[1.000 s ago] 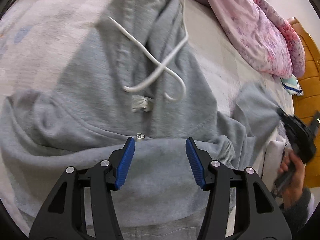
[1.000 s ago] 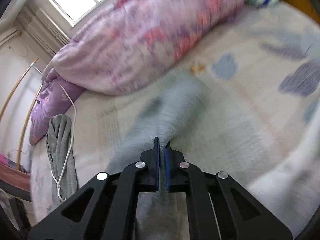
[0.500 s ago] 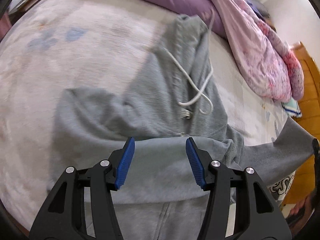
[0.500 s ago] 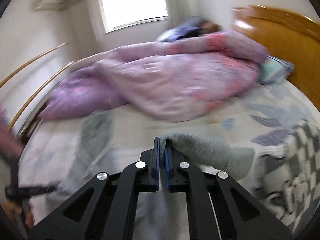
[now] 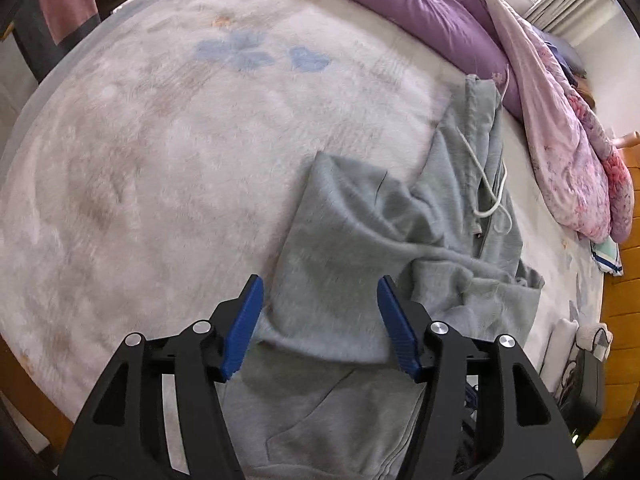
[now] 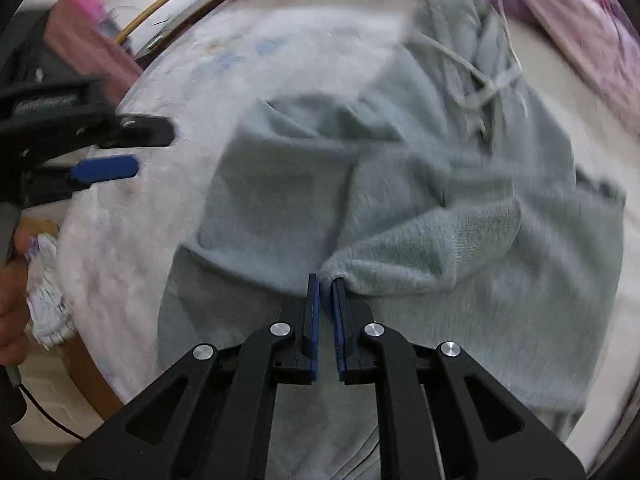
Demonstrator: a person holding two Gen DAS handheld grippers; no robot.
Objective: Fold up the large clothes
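A grey zip hoodie [image 5: 360,240] with white drawstrings [image 5: 490,184] lies on the pale bed cover, both sleeves folded across its chest. My left gripper [image 5: 320,308] is open and empty, hovering above the hoodie's left side. It also shows at the left of the right wrist view [image 6: 108,168]. My right gripper [image 6: 326,280] is nearly shut, its jaws a narrow slit apart. The ribbed sleeve cuff [image 6: 424,252] lies on the hoodie's body [image 6: 280,200] just beyond its tips and touches the right pad. Whether the cuff is still pinched is unclear.
A purple and pink quilt [image 5: 560,120] is heaped along the far side of the bed. A wooden headboard [image 5: 624,240] stands at the right. The pale bed cover [image 5: 140,160] spreads to the left of the hoodie. A pink cloth [image 6: 92,32] hangs at the bedside.
My right gripper has carried the sleeve from the right, over the bed, and laid it across the hoodie's chest. My left gripper has pulled back and to the left, staying open.
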